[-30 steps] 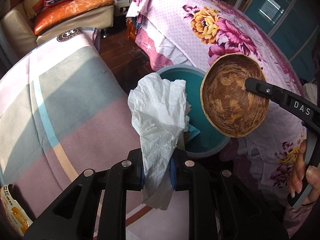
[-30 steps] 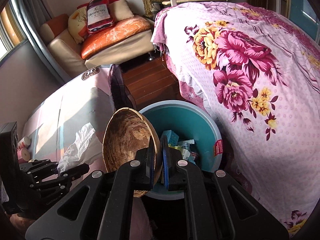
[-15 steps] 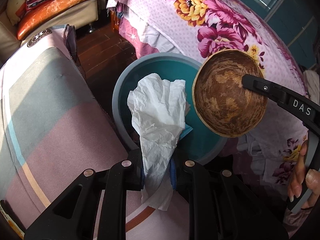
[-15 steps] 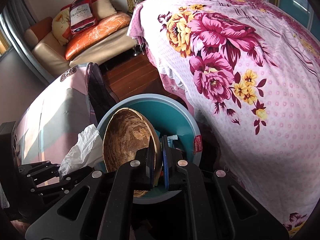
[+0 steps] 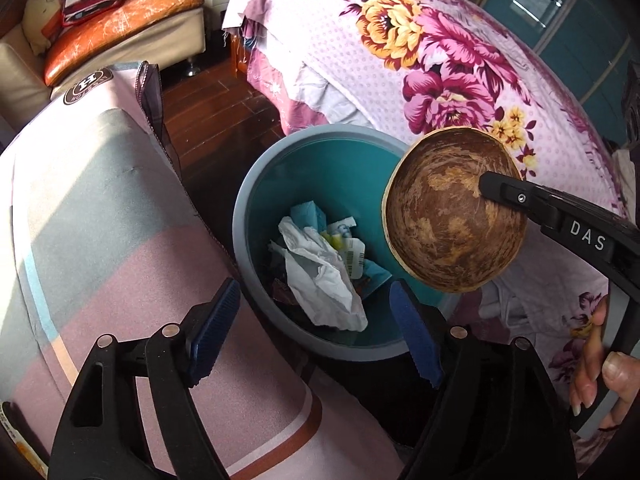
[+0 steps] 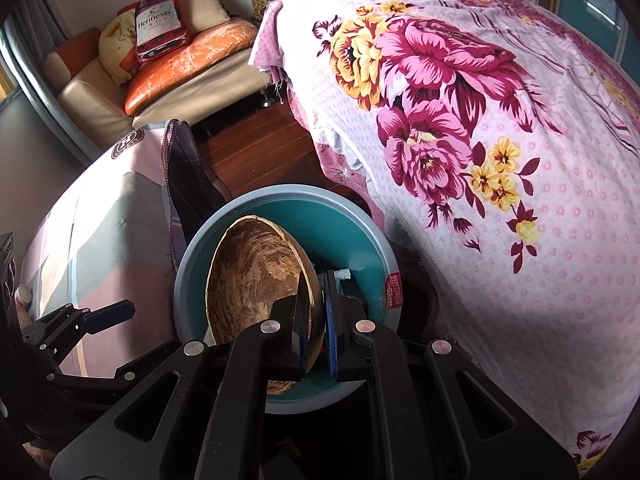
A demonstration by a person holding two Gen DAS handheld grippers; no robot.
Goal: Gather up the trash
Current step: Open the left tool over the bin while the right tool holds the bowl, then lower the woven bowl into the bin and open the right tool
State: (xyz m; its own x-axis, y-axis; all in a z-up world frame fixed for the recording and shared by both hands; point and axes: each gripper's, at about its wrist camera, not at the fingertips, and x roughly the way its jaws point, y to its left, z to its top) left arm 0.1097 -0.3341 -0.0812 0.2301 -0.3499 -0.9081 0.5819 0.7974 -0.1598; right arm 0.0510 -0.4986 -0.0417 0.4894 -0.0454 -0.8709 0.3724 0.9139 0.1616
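Note:
A round teal trash bin [image 5: 256, 200] stands on the floor between a low table and a bed. The crumpled white tissue [image 5: 320, 280] lies inside it on top of other wrappers. My left gripper [image 5: 316, 332] is open and empty just above the bin's near rim. My right gripper [image 6: 316, 320] is shut on the rim of a brown coconut-shell bowl [image 6: 256, 276], held tilted over the bin [image 6: 360, 232]. The bowl also shows in the left wrist view [image 5: 452, 216], at the bin's right side.
A low table with a pink and grey striped cloth [image 5: 100, 208] lies left of the bin. A bed with a pink floral cover [image 6: 480, 120] lies right. A sofa with an orange cushion [image 5: 120, 12] stands at the back, dark wood floor [image 5: 216, 104] between.
My left gripper has opened and the white tissue has dropped into the bin. My right gripper has carried the bowl further over the bin.

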